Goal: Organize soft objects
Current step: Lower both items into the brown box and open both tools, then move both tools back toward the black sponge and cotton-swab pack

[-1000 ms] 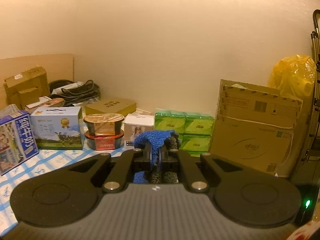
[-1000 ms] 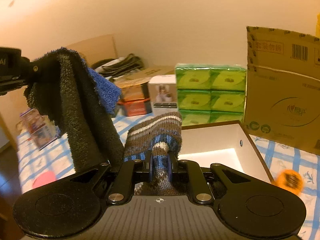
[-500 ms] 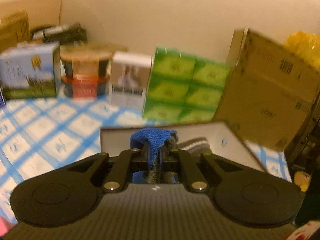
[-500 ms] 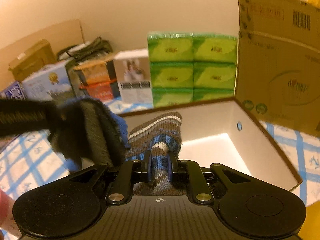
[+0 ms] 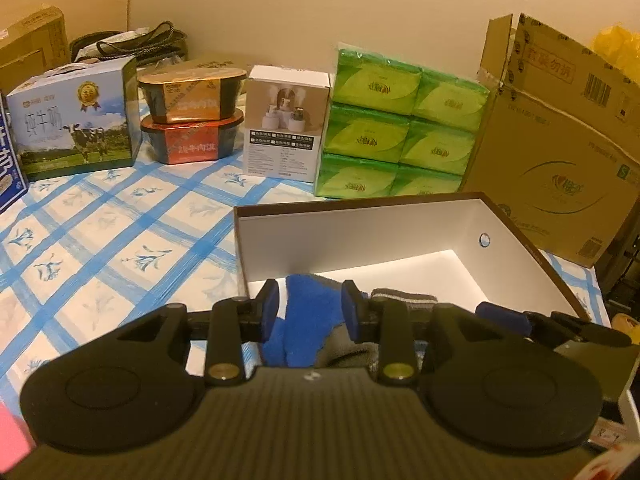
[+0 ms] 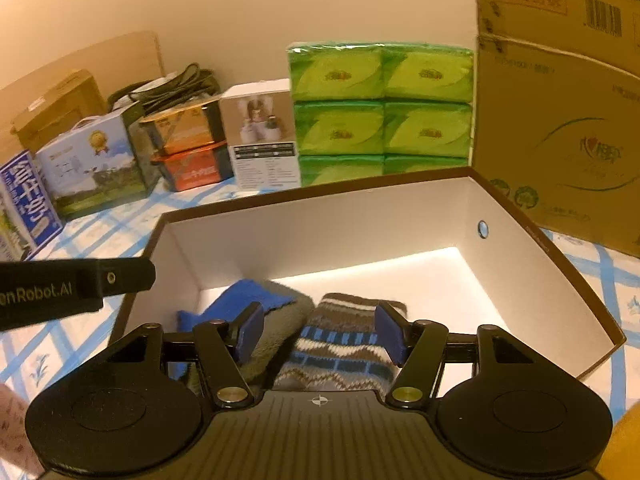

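Left gripper (image 5: 312, 310): jaws spread apart, clamped on nothing; the blue pads stand on either side of the blue-and-grey sock without pressing it, low at the near-left end of the box.
Right gripper (image 6: 320, 330): jaws wide apart, holding nothing; the patterned sock lies between and below the pads, whether they touch it cannot be told.
Blue-and-grey sock (image 6: 256, 308): one, fuzzy, lying on the box floor at the near-left corner, blue part on top of grey.
Patterned sock (image 6: 340, 344): one, knitted in brown, white and blue bands, lying on the box floor just beside the fuzzy sock, to its right, the two touching.
Box (image 6: 532, 280): one, open, brown outside and white inside, with a small round hole in the right wall; its far half is bare floor.
Tablecloth (image 5: 120, 232): white with blue checks, under the box.
Green tissue packs (image 5: 400, 128): six showing, stacked two wide and three high, behind the box.
White carton (image 5: 284, 124): one, left of the tissue packs.
Noodle tubs (image 5: 192, 112): two, stacked, gold above red.
Milk carton (image 5: 76, 120): one with a cow picture, at the left.
Cardboard box (image 5: 560, 136): one large, at the right behind the open box.
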